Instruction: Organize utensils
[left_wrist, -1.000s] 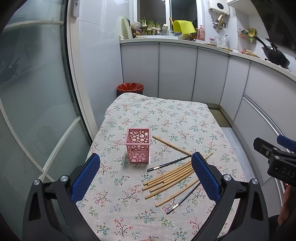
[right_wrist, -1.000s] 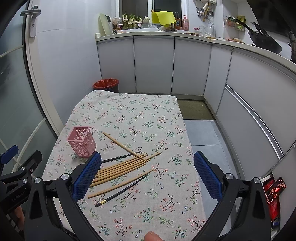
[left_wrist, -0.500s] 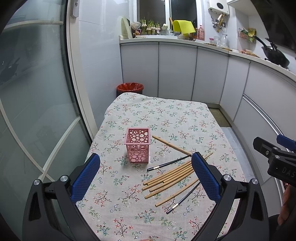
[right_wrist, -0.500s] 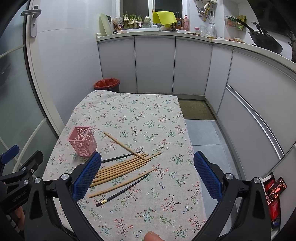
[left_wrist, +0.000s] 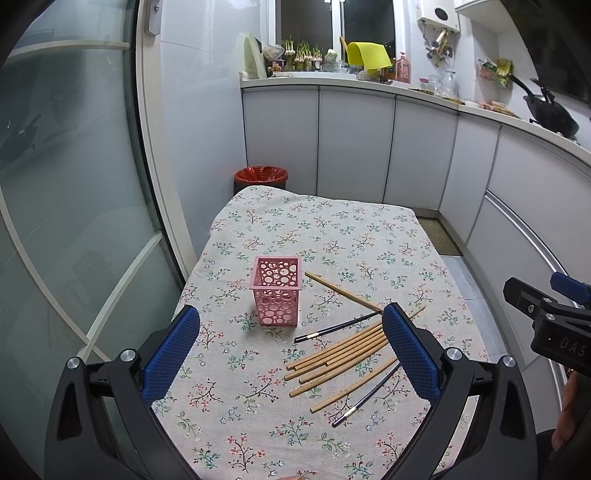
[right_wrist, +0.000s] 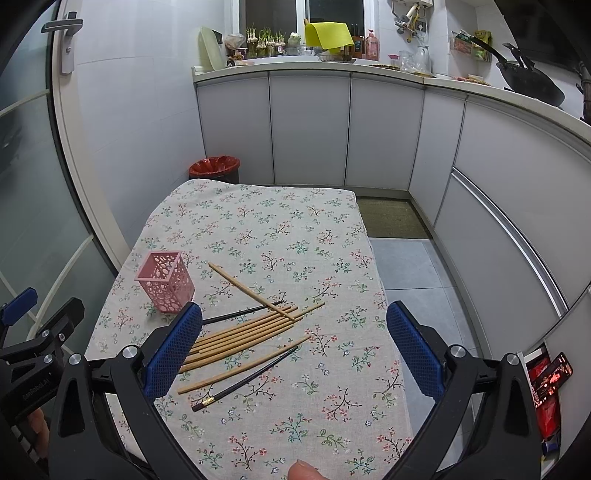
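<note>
White letters "DAS" are read on the black body of the right gripper (left_wrist: 561, 325), at the right edge of the left wrist view; the word is cut off by the frame there. In the right wrist view, small pale lettering is seen on the black body of the left gripper (right_wrist: 33, 354) at the lower left of the frame, but it is too small and blurred to be read with certainty. Print is carried by the red packets (right_wrist: 546, 384) at the lower right of that view, yet nothing on them can be made out.
</note>
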